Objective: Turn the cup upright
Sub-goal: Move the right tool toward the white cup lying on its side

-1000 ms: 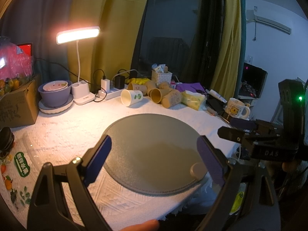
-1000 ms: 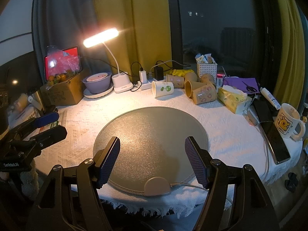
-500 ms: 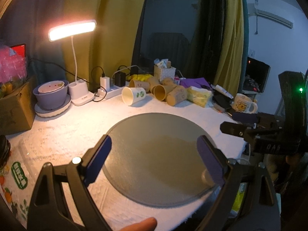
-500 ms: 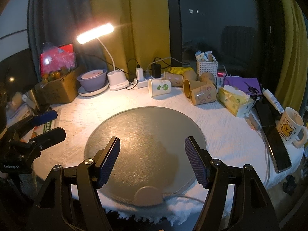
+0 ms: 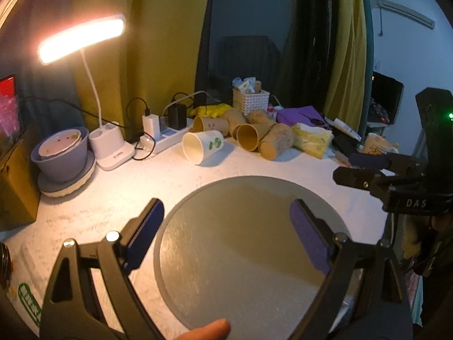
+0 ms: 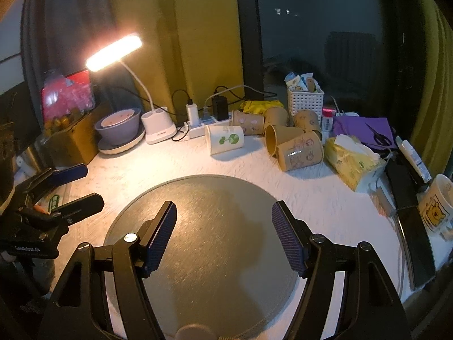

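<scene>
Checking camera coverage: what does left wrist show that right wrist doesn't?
Left wrist only: the person's fingertip at the bottom edge, a wall air conditioner, and the right gripper seen from the side.

Right wrist only: scissors on the purple cloth, a dark phone, and the left gripper at the left edge.

Both: the white cup lying on its side, the brown cups, the lit lamp, the round grey mat, the bear mug. Both grippers are open and empty.
</scene>
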### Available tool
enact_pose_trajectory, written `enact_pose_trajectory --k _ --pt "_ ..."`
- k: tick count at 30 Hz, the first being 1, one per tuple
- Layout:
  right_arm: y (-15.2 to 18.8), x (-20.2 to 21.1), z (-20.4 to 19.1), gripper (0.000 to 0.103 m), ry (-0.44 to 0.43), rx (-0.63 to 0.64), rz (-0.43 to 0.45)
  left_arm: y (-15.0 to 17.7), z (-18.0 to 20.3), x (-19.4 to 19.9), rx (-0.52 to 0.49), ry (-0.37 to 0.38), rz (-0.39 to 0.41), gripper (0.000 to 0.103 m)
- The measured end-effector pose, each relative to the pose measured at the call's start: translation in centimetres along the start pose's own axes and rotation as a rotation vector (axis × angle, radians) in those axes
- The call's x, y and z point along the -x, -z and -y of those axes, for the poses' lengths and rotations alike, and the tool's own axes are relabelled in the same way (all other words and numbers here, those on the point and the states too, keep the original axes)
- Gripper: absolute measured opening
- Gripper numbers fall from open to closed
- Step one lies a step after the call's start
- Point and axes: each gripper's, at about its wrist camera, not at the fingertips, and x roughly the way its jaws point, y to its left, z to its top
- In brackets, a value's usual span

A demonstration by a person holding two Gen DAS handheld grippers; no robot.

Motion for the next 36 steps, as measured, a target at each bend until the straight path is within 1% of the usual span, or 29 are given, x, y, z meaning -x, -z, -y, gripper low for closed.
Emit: enact_pose_trajectory --k 10,20,28,32,34,36 --pt "-2.0 -3.7 2.3 0.073 0.001 -0.019 -0.020 -2.2 -0.6 -4.7 -0.025 0.006 -0.047 0.091" --pt "-3.6 -7.8 4.8 0.073 -0.002 -0.046 -0.040 -4.6 -1.5 -9.5 -0.045 -0.011 -0.076 0.091" --pt "-5.2 -11.5 6.6 0.073 -0.014 -0.054 -0.046 -6.5 -2.1 -14.4 -0.079 -0.025 -0.108 0.091" --pt "-6.2 -13.5 7.3 0.073 0.004 -0.073 -0.059 -7.5 -2.2 -17.0 -0.100 -0.041 -0.118 0.091" --pt "-6.9 -14.3 7.5 0.073 0.025 -0.076 -0.054 -8.1 -2.4 -18.0 -0.095 -0.044 -0.119 0.091" --pt "-7.5 -15.1 7.8 0.073 0.027 -0.079 -0.049 -8.7 -2.8 -19.2 -0.091 -0.049 -0.121 0.091"
